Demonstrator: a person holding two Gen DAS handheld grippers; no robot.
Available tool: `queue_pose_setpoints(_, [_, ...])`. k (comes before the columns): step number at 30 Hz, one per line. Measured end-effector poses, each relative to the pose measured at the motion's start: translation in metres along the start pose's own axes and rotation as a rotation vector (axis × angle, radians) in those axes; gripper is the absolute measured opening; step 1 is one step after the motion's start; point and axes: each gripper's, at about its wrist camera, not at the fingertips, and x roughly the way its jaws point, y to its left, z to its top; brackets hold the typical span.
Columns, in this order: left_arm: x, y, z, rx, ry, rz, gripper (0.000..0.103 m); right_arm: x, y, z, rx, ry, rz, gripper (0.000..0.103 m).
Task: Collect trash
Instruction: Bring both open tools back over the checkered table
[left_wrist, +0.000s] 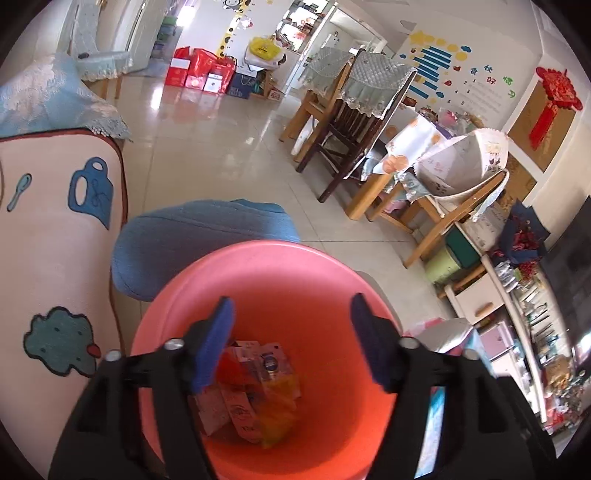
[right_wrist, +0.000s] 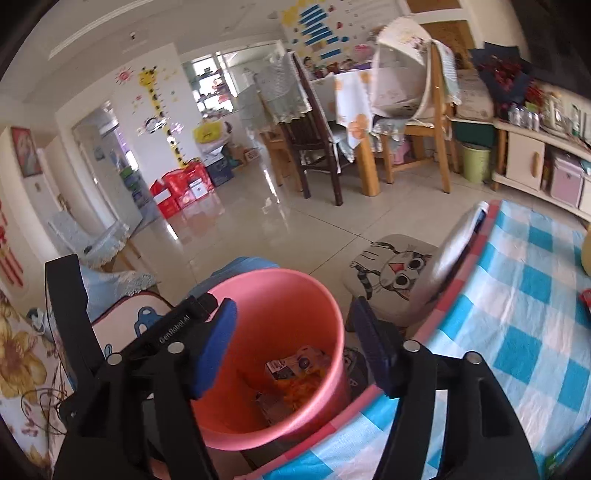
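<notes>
White lettering "GenRobot.AI", the last letters hard to make out, on the black arm of the right gripper (right_wrist: 291, 343), print on the cartons in the pink bin (right_wrist: 280, 295) and on the wall stickers too blurred to read

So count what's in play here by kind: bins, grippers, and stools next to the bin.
Pink trash bin: 1
Grippers: 2, left gripper and right gripper, both open and empty
Stools: 2, blue stool and cat-print stool
Total: 5
</notes>
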Motion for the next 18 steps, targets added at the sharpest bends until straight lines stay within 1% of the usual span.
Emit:
queue_pose_setpoints(1, [-0.001, -0.003, -0.001, 0.012, -0.009, 0.001, 0.075, -0.007, -0.005, -0.004, 0.008, -0.014, -0.035, 0.08])
queue_pose_setpoints(2, [-0.002, -0.007, -0.005, 0.024, -0.017, 0.0, 0.077, -0.015, -0.01, -0.008, 0.011, -0.027, -0.061, 0.088])
queue_pose_setpoints(3, [-0.003, -0.01, -0.006, 0.038, -0.024, -0.001, 0.081, -0.021, -0.013, -0.01, 0.008, -0.038, -0.084, 0.089])
queue_pose_setpoints(6, [-0.001, -0.022, -0.014, 0.087, -0.029, -0.029, 0.083, -0.037, -0.022, -0.019, -0.033, -0.05, -0.167, 0.091])
queue_pose_setpoints(9, [-0.002, -0.037, -0.023, 0.124, -0.025, -0.077, 0.085, -0.052, -0.032, -0.027, -0.058, -0.057, -0.213, 0.092])
queue_pose_setpoints(11, [-0.003, -0.047, -0.03, 0.146, -0.011, -0.142, 0.089, -0.062, -0.039, -0.034, -0.071, -0.065, -0.244, 0.092])
queue_pose_setpoints(15, [-0.009, -0.07, -0.047, 0.197, 0.02, -0.269, 0.091, -0.08, -0.052, -0.046, -0.086, -0.073, -0.285, 0.092])
queue_pose_setpoints(18, [-0.008, -0.084, -0.059, 0.248, 0.067, -0.311, 0.091, -0.093, -0.061, -0.056, -0.085, -0.077, -0.315, 0.093])
